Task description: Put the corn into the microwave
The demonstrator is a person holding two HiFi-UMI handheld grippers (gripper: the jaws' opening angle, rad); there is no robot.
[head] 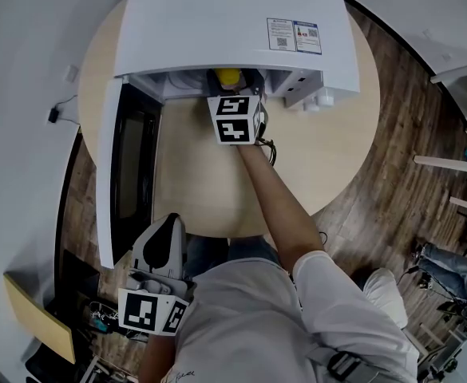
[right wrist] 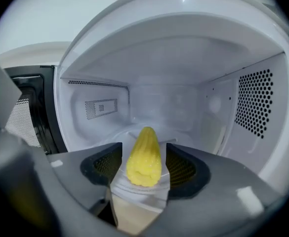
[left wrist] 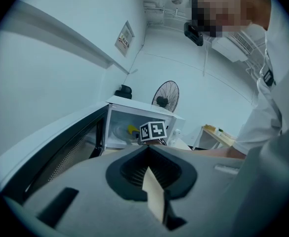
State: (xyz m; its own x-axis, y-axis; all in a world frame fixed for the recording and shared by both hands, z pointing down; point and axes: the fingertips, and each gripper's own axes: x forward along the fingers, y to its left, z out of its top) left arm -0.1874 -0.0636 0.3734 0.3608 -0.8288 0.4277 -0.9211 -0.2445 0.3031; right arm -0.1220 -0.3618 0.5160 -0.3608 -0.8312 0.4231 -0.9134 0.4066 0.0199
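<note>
Right gripper view shows the right gripper (right wrist: pixel 143 168) clamped on the corn (right wrist: pixel 144 154), whose tip points into the white cavity of the microwave (right wrist: pixel 223 107), right at its mouth, with the door (head: pixel 129 166) swung wide open. Back by the person's side, off the round table (head: pixel 337 158), the left gripper (left wrist: pixel 149 172) hangs with its jaws pressed together on nothing.

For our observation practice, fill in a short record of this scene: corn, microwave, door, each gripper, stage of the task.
Corn: yellow, tip pointing into the microwave
Microwave: white, on a round table
Door: open, swung to the person's left
Right gripper: closed on the corn, at the microwave's opening
Left gripper: jaws together, empty, held back by the person's body
Stage: corn not yet set down inside
</note>
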